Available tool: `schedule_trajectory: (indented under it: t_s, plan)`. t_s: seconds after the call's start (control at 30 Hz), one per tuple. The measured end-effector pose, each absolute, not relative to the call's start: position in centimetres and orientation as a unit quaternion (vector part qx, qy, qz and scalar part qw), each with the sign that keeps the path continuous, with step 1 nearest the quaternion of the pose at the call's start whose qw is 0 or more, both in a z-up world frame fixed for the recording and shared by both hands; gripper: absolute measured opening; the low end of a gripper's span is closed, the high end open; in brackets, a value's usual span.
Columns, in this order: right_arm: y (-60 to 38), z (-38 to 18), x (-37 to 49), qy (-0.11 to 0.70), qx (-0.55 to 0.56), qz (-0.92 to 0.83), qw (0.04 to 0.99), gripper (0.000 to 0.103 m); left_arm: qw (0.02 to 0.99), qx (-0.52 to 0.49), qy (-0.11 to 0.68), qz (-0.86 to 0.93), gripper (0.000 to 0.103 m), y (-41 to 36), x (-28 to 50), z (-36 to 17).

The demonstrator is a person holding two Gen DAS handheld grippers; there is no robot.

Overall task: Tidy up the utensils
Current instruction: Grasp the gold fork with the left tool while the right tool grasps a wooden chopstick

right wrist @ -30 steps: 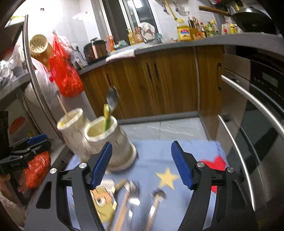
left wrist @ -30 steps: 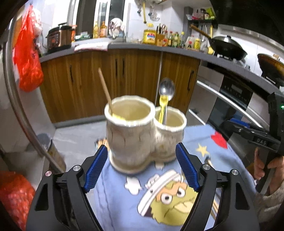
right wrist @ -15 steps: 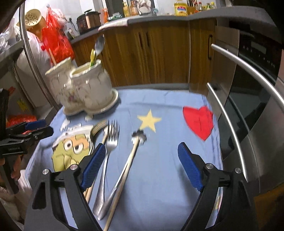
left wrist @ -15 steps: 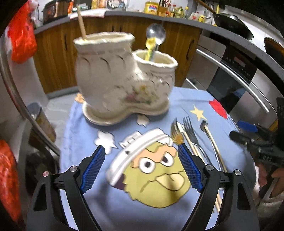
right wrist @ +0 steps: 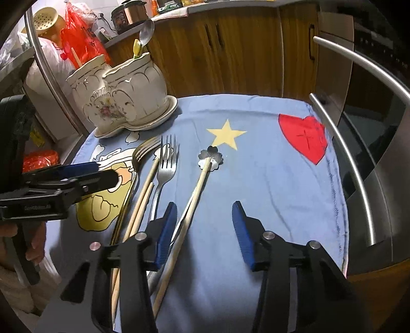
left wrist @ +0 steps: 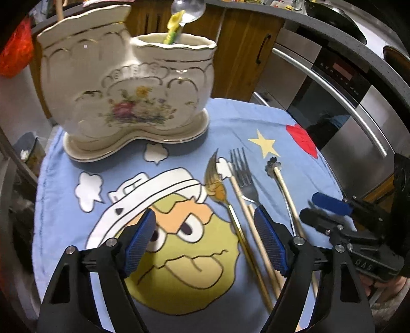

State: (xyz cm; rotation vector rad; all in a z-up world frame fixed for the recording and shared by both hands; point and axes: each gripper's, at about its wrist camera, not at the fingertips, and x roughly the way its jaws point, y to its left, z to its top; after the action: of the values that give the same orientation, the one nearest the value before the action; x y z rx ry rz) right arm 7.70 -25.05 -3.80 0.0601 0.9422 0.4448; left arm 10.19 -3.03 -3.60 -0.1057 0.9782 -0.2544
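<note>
A white ceramic two-cup utensil holder (left wrist: 128, 97) (right wrist: 123, 94) stands at the back of a blue cloth; it holds a yellow-handled spoon (left wrist: 183, 18) (right wrist: 144, 34) and a wooden stick. On the cloth lie a gold fork (left wrist: 217, 187) (right wrist: 139, 153), a silver fork (left wrist: 243, 176) (right wrist: 166, 164), wooden chopsticks (left wrist: 246, 212) (right wrist: 146, 189) and a flower-headed spoon (left wrist: 273, 165) (right wrist: 210, 155). My left gripper (left wrist: 205, 246) is open and empty above the cartoon face. My right gripper (right wrist: 205, 230) is open and empty over the flower spoon's handle.
The blue cloth (right wrist: 269, 179) covers a small round table. An oven with steel handles (right wrist: 358, 153) stands close on the right. Wooden cabinets (right wrist: 230, 51) lie behind. Red bags (right wrist: 82, 38) hang at the left.
Both grippers have dropped and tilted down toward the cloth. The utensils on the cloth now show between and beside the fingers. Both stay open.
</note>
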Motion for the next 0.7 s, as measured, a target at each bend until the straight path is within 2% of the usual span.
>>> schedule_trajectory:
  t_s: [0.1, 0.23, 0.3, 0.7]
  plan:
    - [-25.0, -3.8, 7.7, 0.451, 0.032, 0.218, 0.865, 0.035, 0.868, -0.054, 0.476, -0.129, 0.062, -3.6, 10.9, -3.8]
    - [-24.9, -4.1, 7.7, 0.46, 0.041, 0.227, 0.857, 0.03, 0.866, -0.061, 0.479, -0.13, 0.051, -4.3, 11.7, -4.1]
    - [-24.8, -4.2, 7.7, 0.462, 0.042, 0.23, 0.856, 0.025, 0.865, -0.066, 0.481, -0.13, 0.047, -4.3, 12.1, -4.3]
    - [-24.6, -4.2, 7.4, 0.469, 0.044, 0.241, 0.848, 0.021, 0.86, -0.071, 0.488, -0.133, 0.034, -4.9, 12.5, -4.9]
